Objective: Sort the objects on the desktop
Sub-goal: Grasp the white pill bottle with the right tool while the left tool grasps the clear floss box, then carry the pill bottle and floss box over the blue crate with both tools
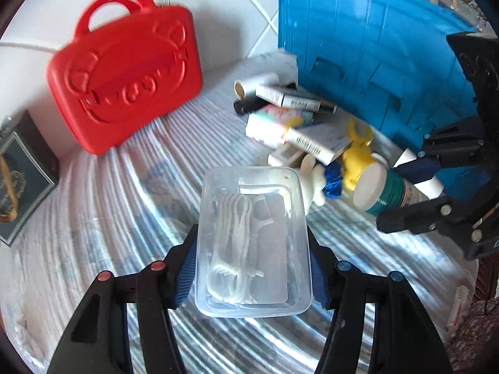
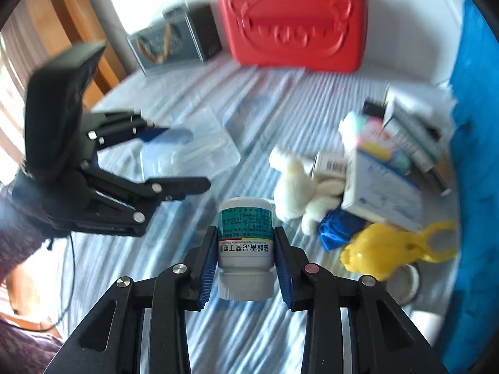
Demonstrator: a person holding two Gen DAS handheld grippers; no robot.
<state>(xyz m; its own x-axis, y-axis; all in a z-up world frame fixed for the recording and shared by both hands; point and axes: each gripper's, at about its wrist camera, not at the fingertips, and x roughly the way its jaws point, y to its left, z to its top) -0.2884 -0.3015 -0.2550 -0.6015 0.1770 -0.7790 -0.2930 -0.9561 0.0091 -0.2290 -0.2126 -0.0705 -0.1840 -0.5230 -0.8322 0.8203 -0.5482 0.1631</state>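
Holding: small white medicine bottle with teal printed label (image 2: 244,246), pinched between the blue pads of the right gripper (image 2: 245,260), cap end toward the wrist, base pointing forward and away.
Long axis: runs along the fingers, roughly level, so any set-down upright calls for a turn of the wrist first.
Also held: clear rectangular plastic box of white floss picks (image 1: 252,243), clamped across its short sides by the left gripper (image 1: 253,260), long side pointing straight ahead; judged lifted off or barely on the cloth, cannot tell which.
Jaw state: right narrow around the bottle body; left set wider, at the width of the box.
Relation between the two: bottle lies to the right of the clear box and just beside the pile; box mouth faces up, well within reach of the right side.
Nearest heap: white plush toy (image 2: 296,184), crumpled blue wrapper (image 2: 338,227), yellow plastic figure with raised arms (image 2: 389,249), grey cardboard carton (image 2: 383,187), stacked against the tall blue plastic crate (image 1: 374,46).
Further out: red embossed plastic handbag case (image 1: 124,71) leaning at the white wall, dark framed box (image 1: 21,174) to its left.
Surface: blue and white striped cloth (image 1: 124,202).
Likely step: both items in transit toward a sorting spot; destination not evident.
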